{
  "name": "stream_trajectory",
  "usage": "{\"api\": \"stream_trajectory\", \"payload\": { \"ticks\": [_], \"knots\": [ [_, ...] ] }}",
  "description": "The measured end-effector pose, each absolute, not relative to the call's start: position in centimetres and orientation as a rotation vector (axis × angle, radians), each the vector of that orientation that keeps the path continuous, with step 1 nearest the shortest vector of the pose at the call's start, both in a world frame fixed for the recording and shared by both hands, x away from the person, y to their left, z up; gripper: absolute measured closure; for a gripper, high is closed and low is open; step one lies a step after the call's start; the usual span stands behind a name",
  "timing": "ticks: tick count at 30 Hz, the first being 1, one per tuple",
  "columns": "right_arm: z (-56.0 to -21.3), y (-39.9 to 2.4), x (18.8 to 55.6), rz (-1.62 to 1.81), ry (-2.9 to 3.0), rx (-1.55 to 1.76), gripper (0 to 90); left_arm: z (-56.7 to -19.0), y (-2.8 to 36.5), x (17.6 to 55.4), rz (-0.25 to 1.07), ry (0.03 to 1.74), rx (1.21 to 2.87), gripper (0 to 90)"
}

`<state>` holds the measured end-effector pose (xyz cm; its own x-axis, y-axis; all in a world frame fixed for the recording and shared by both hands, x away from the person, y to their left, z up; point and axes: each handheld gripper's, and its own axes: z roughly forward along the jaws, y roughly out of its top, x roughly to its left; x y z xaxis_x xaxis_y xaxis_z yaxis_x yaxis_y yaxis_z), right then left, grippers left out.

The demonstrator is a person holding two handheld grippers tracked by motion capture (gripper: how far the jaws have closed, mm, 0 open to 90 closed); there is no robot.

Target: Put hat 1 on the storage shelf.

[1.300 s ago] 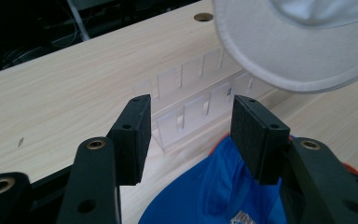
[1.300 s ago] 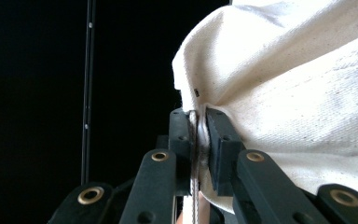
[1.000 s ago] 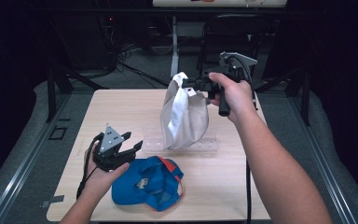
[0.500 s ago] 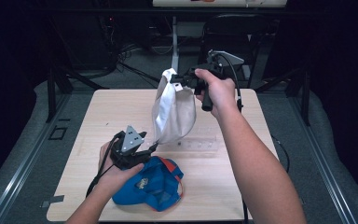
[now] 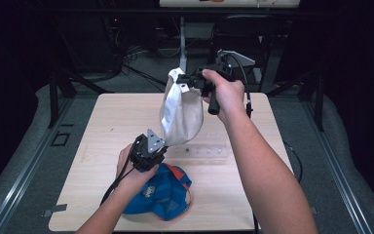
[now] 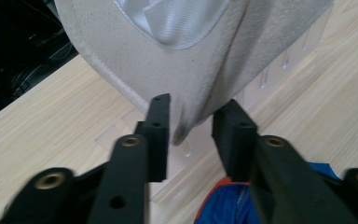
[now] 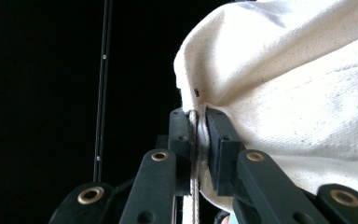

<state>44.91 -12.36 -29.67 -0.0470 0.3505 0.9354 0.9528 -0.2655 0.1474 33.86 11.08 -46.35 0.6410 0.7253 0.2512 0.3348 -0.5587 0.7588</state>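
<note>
White cap hangs lengthwise vertical, brim end down.

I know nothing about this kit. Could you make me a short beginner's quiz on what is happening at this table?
1. True or false: the right hand-held gripper is clamped on the top edge of the white cap, holding it up above the table.
2. What lies on the table under the left forearm?
A. a blue cap
B. a red mug
C. a green towel
3. What sits between the pads of the left hand-held gripper?

Key
1. True.
2. A: the blue cap with orange trim lies near the table's front edge.
3. The white cap's lower edge; the jaws have just been closing on it, but a gap shows at one pad, so no firm grip yet.
</note>
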Motion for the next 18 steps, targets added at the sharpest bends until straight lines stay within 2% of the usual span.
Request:
{"api": "stream_trajectory", "payload": {
  "ticks": [4, 18],
  "knots": [
    [-29.6, -12.3, 44.8, -1.323, -1.399, -1.641, 81.9, -46.3, 11.5, 34.1, 0.712, 0.808, 2.163, 81.3],
    [-29.9, -11.4, 44.7, -1.312, -1.447, -1.638, 82.0, -46.3, 14.2, 35.1, 0.533, 0.868, 2.021, 83.6]
  ]
}}
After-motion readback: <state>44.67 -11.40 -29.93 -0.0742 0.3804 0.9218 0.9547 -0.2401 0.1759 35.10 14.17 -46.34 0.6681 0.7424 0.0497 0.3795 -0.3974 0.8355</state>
